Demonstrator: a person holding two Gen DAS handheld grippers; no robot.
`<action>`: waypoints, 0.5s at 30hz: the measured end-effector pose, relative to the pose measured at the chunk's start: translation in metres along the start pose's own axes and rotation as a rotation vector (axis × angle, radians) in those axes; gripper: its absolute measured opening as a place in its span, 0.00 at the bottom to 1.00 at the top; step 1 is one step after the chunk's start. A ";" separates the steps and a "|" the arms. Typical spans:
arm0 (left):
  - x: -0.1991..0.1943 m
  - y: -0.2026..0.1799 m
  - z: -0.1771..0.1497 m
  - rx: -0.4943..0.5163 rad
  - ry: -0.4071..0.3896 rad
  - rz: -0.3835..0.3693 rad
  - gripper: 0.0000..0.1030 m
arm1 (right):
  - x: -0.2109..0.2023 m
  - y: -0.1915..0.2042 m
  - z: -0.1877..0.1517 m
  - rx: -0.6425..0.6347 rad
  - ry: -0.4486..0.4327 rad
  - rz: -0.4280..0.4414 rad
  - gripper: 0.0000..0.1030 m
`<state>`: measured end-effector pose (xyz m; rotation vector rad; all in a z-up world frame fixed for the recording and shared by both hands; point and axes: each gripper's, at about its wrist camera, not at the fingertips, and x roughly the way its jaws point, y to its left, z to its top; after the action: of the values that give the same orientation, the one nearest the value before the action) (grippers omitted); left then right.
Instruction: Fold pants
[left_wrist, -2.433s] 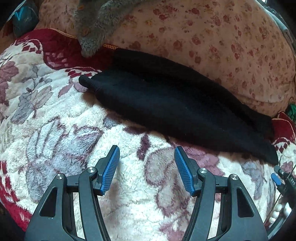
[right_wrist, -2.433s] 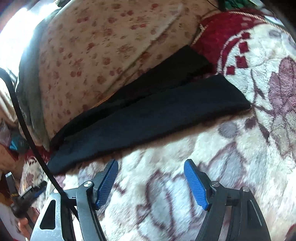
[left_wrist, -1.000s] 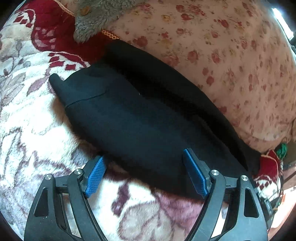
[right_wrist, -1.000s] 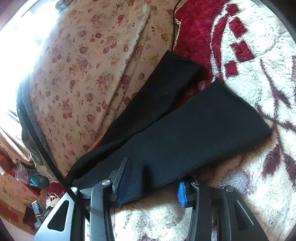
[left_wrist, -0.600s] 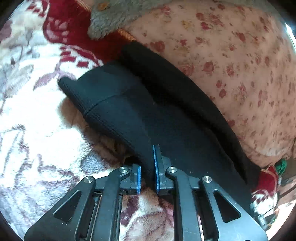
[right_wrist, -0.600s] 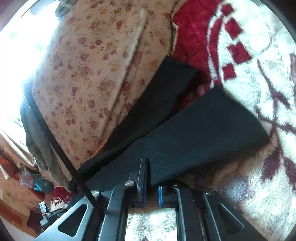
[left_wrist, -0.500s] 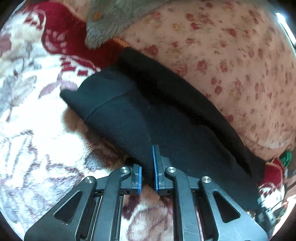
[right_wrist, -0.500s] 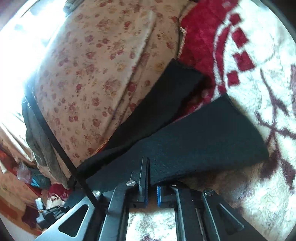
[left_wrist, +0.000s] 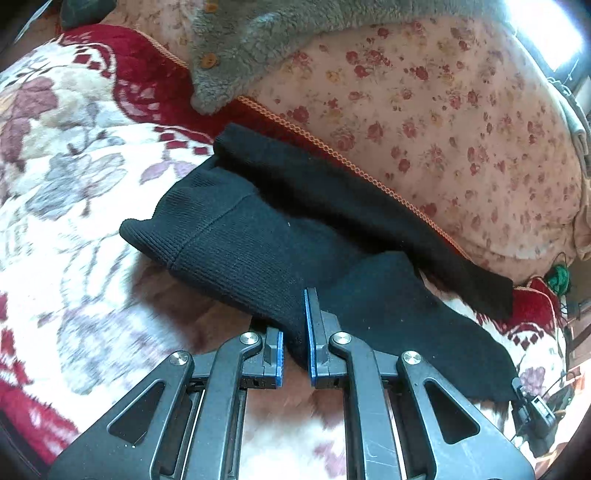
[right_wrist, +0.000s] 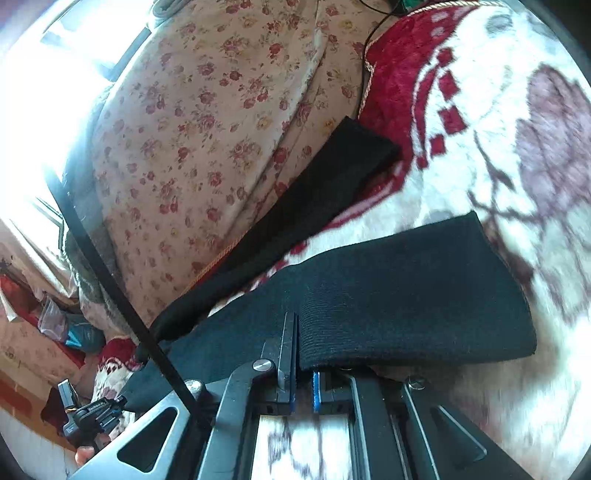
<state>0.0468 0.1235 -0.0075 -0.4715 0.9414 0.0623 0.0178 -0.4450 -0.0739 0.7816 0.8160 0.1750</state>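
Black knit pants (left_wrist: 258, 236) lie on a fleece blanket with a red and cream flower pattern (left_wrist: 74, 192). My left gripper (left_wrist: 294, 343) is shut on the near edge of the near leg, not far from the ribbed waistband (left_wrist: 162, 225). My right gripper (right_wrist: 303, 354) is shut on the near edge of the same leg (right_wrist: 406, 288), closer to its cuff. The near leg is lifted and pulled away from the far leg (right_wrist: 332, 184), which lies against the floral pillow.
A large floral pillow (left_wrist: 443, 110) runs along the far side, with a grey fleece garment (left_wrist: 236, 44) draped over it. The other gripper (right_wrist: 88, 413) and a black cable (right_wrist: 110, 280) show at the right wrist view's left. Clutter lies beyond the bed's edge.
Both grippers closed on the near leg's edge and have since lifted and pulled it toward me, opening a gap between the two legs.
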 end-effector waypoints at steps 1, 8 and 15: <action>-0.005 0.004 -0.003 -0.002 -0.002 0.001 0.08 | -0.003 0.001 -0.004 -0.001 0.006 0.003 0.05; -0.042 0.030 -0.034 0.009 -0.022 0.029 0.08 | -0.020 0.011 -0.037 -0.034 0.058 0.018 0.05; -0.075 0.056 -0.064 -0.001 -0.039 0.055 0.08 | -0.042 0.024 -0.067 -0.062 0.096 0.049 0.05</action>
<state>-0.0611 0.1583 0.0002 -0.4439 0.9157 0.1211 -0.0546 -0.4087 -0.0616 0.7390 0.8786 0.2819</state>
